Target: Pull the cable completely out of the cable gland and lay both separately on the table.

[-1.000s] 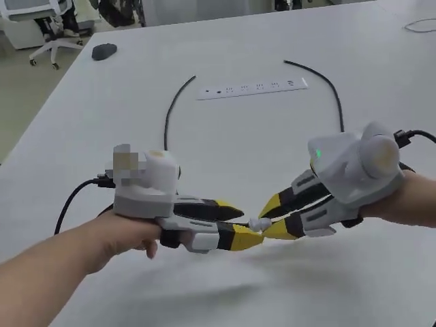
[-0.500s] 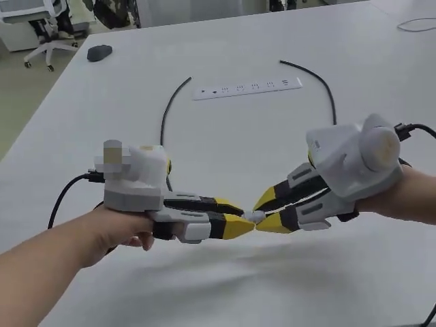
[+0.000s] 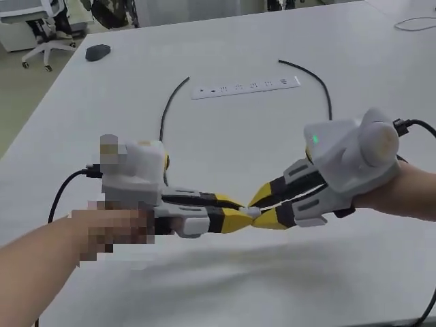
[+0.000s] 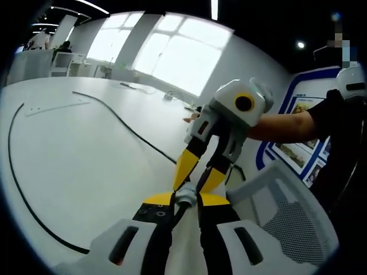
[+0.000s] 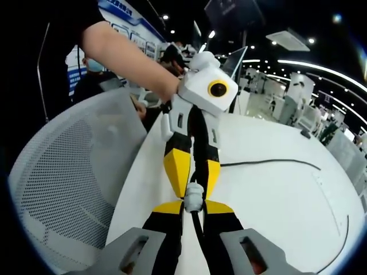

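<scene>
A small white cable gland hangs above the white table between two gripper tips that meet nose to nose. My left gripper comes in from the left and is shut on the gland. From the right, my right gripper closes on the thin black cable, which leaves the gland and runs back between its jaws. In the left gripper view the right gripper points down at the gland. In the right gripper view the left gripper faces me.
A white power strip lies at the table's far middle, with a long black cord curving left and another on the right. A dark mouse sits far left. A mesh chair stands by the near edge.
The two gripper tips have drawn closer together around the gland, and both hands have drifted slightly left. The gap in which the gland showed has shrunk.
</scene>
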Motion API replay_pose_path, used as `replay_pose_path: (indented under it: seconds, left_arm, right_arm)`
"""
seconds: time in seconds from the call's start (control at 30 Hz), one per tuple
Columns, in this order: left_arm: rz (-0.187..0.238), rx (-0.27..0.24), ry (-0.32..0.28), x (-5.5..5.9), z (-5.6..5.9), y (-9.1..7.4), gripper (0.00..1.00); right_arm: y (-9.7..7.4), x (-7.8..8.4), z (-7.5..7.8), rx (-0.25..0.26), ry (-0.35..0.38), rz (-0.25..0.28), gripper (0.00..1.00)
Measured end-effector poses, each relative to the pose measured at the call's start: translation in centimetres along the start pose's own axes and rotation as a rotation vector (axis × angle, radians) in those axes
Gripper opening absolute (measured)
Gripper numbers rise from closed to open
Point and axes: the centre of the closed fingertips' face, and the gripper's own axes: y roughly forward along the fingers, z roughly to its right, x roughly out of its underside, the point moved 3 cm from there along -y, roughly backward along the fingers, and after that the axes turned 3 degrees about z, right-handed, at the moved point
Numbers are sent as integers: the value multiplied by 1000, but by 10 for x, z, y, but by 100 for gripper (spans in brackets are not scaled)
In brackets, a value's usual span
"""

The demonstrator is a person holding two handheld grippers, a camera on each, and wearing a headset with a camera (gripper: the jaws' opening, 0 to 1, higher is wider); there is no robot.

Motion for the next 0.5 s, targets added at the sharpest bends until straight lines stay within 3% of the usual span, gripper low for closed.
replay_pose_path:
  seconds: [0.5]
  left_arm:
    - [-15,0,8,2,5,-5,17]
  right_arm:
    - [0,-4,-4,-3,-3,-6,7]
